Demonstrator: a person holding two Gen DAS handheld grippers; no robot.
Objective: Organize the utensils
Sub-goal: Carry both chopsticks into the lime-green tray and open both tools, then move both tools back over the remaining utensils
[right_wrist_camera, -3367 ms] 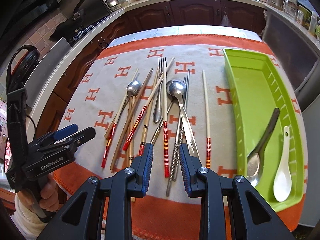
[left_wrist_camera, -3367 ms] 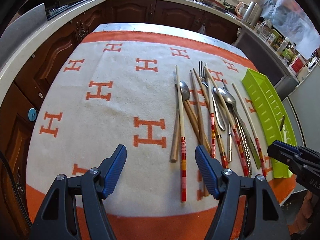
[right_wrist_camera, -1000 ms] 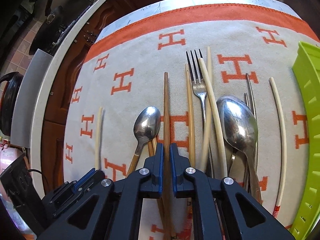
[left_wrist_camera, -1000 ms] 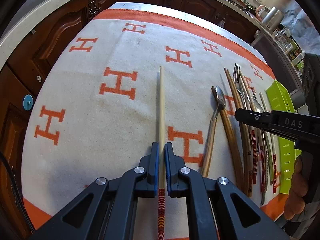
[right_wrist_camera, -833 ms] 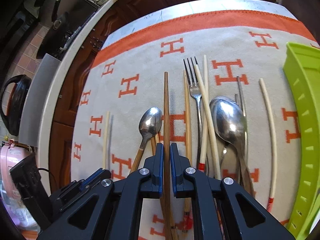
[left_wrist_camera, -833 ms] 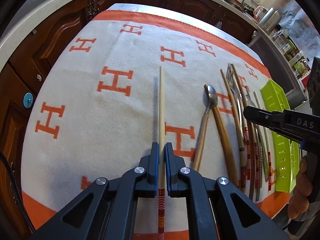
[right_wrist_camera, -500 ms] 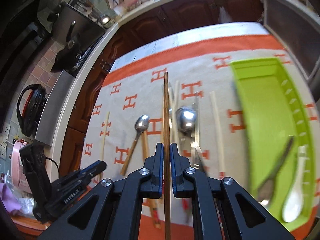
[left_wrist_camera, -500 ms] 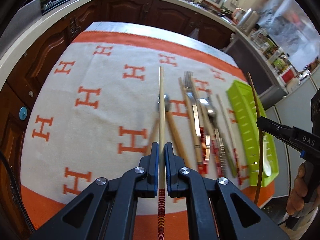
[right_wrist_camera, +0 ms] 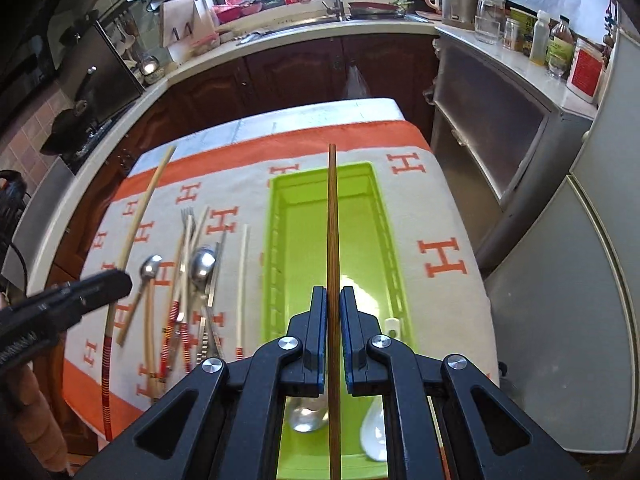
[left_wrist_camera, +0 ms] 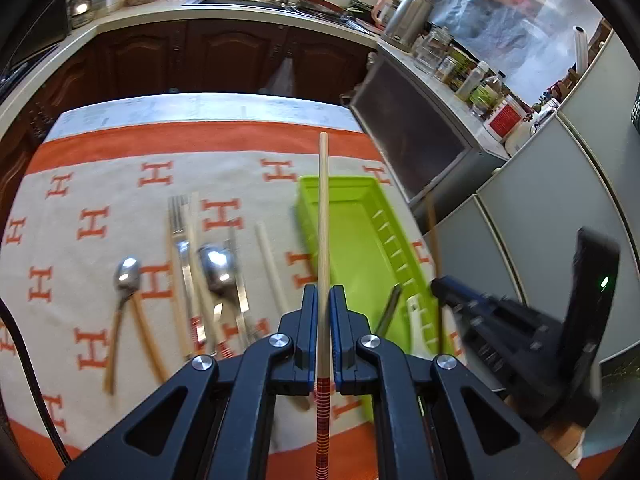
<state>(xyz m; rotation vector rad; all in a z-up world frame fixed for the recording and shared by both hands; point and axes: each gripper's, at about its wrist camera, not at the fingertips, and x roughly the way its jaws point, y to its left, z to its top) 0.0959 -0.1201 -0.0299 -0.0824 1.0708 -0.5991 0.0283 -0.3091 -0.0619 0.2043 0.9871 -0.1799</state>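
My left gripper [left_wrist_camera: 323,300] is shut on a pale chopstick [left_wrist_camera: 323,216] with red bands, held in the air over the left wall of the green tray [left_wrist_camera: 360,232]. My right gripper [right_wrist_camera: 333,304] is shut on a dark brown chopstick [right_wrist_camera: 332,220], lifted above the middle of the green tray [right_wrist_camera: 296,240]. A dark-handled spoon [right_wrist_camera: 306,414] and a white spoon [right_wrist_camera: 376,428] lie at the tray's near end. Several spoons, forks and chopsticks [right_wrist_camera: 188,276] remain on the orange-and-white cloth left of the tray.
The cloth [left_wrist_camera: 100,184] covers a small table ringed by dark wooden cabinets [right_wrist_camera: 296,68]. A steel counter unit [right_wrist_camera: 492,116] and grey panels [right_wrist_camera: 560,300] stand close on the right. Each gripper shows in the other's view: left gripper [right_wrist_camera: 68,300], right gripper [left_wrist_camera: 500,320].
Both grippers lifted their chopsticks off the cloth and carried them rightward, from the utensil pile to over the green tray. Both stayed shut throughout.
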